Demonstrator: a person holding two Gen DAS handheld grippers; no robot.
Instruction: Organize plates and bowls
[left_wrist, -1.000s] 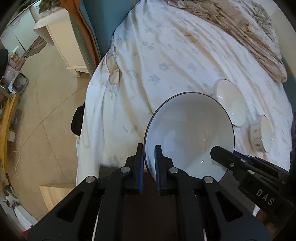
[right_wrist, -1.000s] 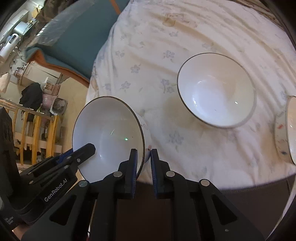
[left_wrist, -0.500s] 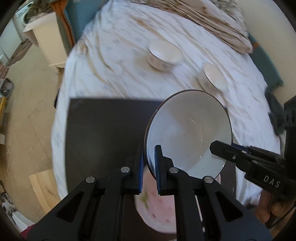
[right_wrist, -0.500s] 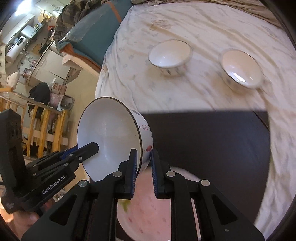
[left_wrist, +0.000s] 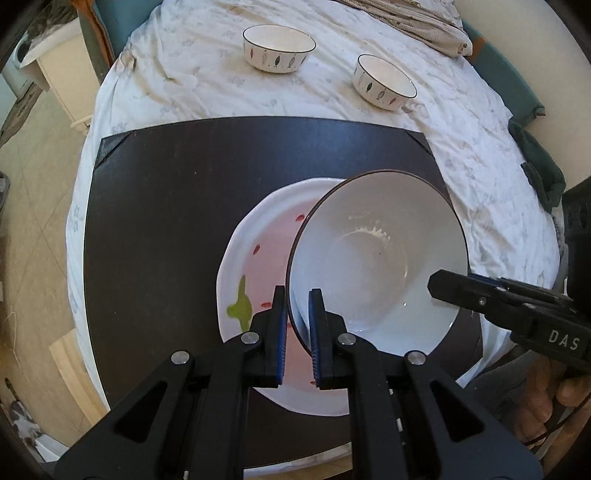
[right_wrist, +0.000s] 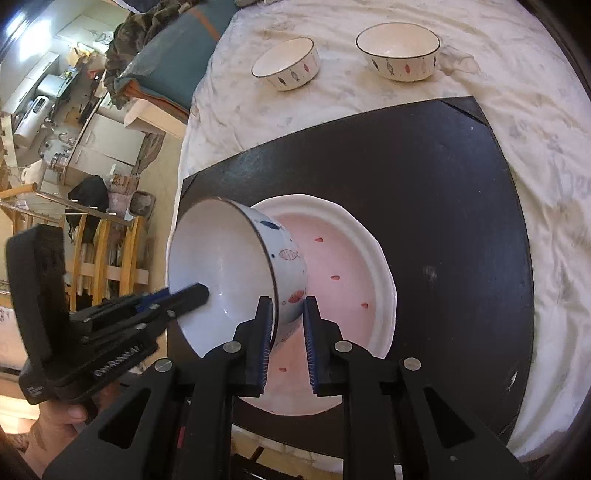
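Observation:
A white bowl (left_wrist: 376, 258) with a dark rim and fish pattern hangs tilted over a pink plate (left_wrist: 258, 258) on a dark board (left_wrist: 166, 203). My left gripper (left_wrist: 297, 291) is shut on its near rim. In the same view my right gripper (left_wrist: 439, 280) reaches in from the right, over the opposite rim. In the right wrist view the bowl (right_wrist: 221, 266) sits between the fingers of my right gripper (right_wrist: 288, 301), whose jaws are opening while the pads still touch the wall. My left gripper (right_wrist: 199, 291) comes in from the left. I cannot tell whether the bowl touches the plate (right_wrist: 340, 266).
Two smaller fish-pattern bowls (left_wrist: 279, 48) (left_wrist: 384, 81) stand upright on the white sheet beyond the board (right_wrist: 424, 166). A folded blanket (left_wrist: 413, 22) lies at the far edge. Left of the bed, floor and furniture (right_wrist: 92, 140) show. A hand (left_wrist: 543, 398) holds the right gripper.
Both grippers carried the bowl from over the bare sheet to above the pink plate on the dark board. The right gripper's fingers stand slightly wider apart than before.

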